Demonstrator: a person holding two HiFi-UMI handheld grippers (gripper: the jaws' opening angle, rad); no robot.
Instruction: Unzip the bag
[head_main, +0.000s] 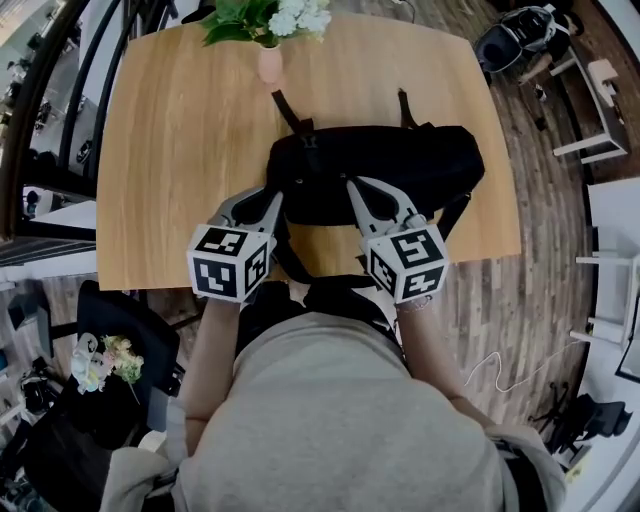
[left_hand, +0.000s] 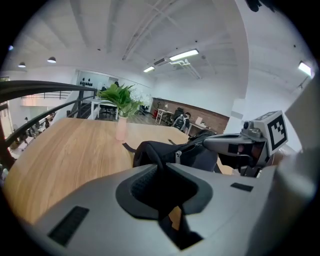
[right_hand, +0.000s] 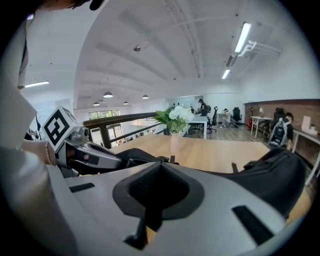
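Bag (head_main: 400, 165) is lying at the table's (head_main: 170, 150) near edge. Left gripper (head_main: 277, 197) is clamping its end, bracing. Right gripper (head_main: 351, 185), jaws together and empty, is sitting near the pull (left_hand: 177, 156), probably needing a square pinch.

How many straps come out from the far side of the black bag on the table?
2. The left strap lies near the pink vase; the right strap lies further right. Others may be hidden under the bag.

Black bag (head_main: 400, 165) flat at wooden table's (head_main: 180, 150) near edge
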